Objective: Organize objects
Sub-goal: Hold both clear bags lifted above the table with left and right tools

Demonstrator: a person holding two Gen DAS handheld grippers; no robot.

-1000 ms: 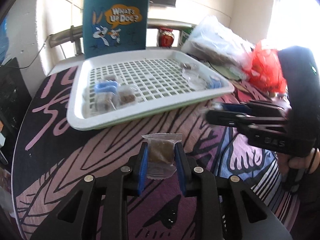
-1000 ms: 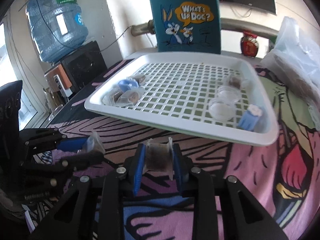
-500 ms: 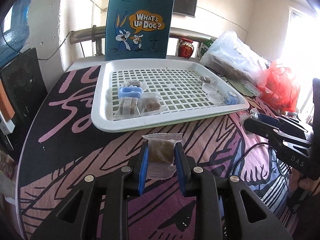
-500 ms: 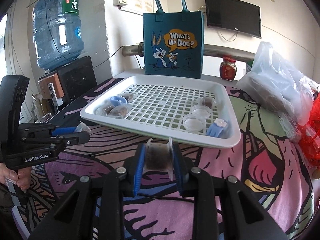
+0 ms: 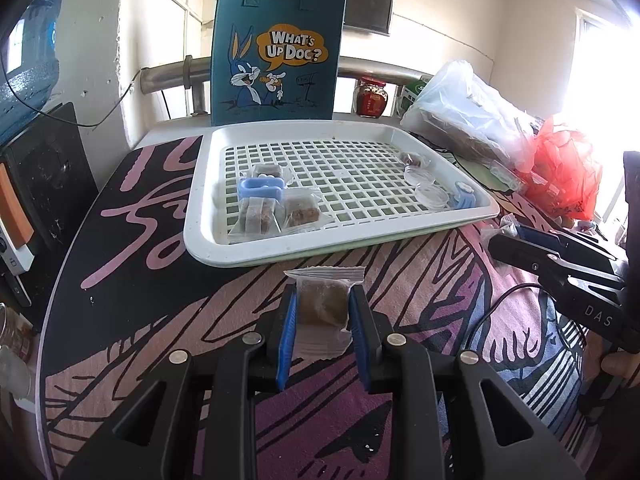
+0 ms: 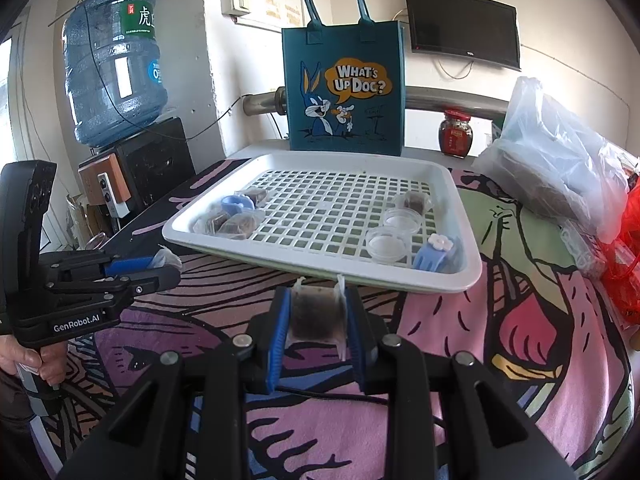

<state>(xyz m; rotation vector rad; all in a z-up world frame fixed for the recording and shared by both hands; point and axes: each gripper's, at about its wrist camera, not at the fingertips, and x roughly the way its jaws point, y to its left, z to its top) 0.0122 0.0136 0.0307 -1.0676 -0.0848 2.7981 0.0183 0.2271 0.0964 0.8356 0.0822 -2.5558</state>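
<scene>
The table [image 5: 132, 264] is round and covered by a cloth [image 6: 520, 320] printed with black, pink and purple cartoon line art. A white tray [image 5: 436, 138] with a grid floor sits on it, toward the far side. Behind the tray stands a teal tote bag [image 5: 276, 52] with a rabbit and "What's Up Doc?". On the right lie a clear plastic bag [image 6: 560, 160] and a red plastic bag [image 5: 560, 168], and a red-lidded jar [image 6: 455, 133] stands near the tote.
</scene>
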